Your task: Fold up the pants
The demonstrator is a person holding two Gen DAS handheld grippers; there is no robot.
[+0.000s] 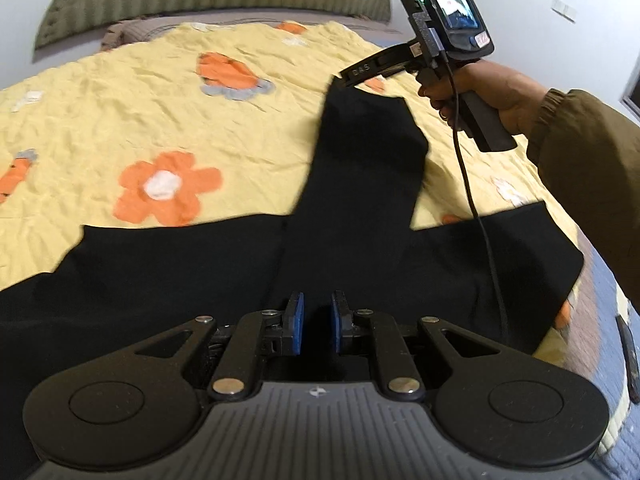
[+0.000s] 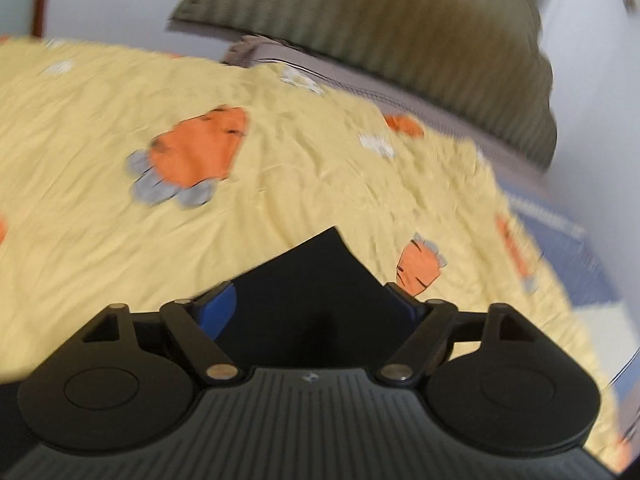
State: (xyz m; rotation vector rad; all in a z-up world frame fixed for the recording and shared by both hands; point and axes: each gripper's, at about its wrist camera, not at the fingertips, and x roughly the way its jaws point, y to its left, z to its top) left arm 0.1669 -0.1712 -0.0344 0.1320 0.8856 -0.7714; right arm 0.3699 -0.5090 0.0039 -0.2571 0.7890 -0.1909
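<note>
Loosely, black pants (image 1: 360,152) on yellow bedspread (image 1: 120,112)

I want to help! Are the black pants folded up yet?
Only partly: the black pants lie spread across the yellow bedspread, one leg doubled over.

Left gripper (image 1: 317,322) fingers nearly closed, right gripper (image 2: 320,312) fingers spread.

The yellow quilt (image 1: 120,120) lies bare to the left and far side of the black pants (image 1: 360,240), giving a claw open room there up to the green headboard (image 1: 200,0). On the right, the right claw (image 1: 348,78), its hanging cable (image 1: 468,184) and a sleeve (image 1: 592,184) crowd the way over the raised leg
</note>
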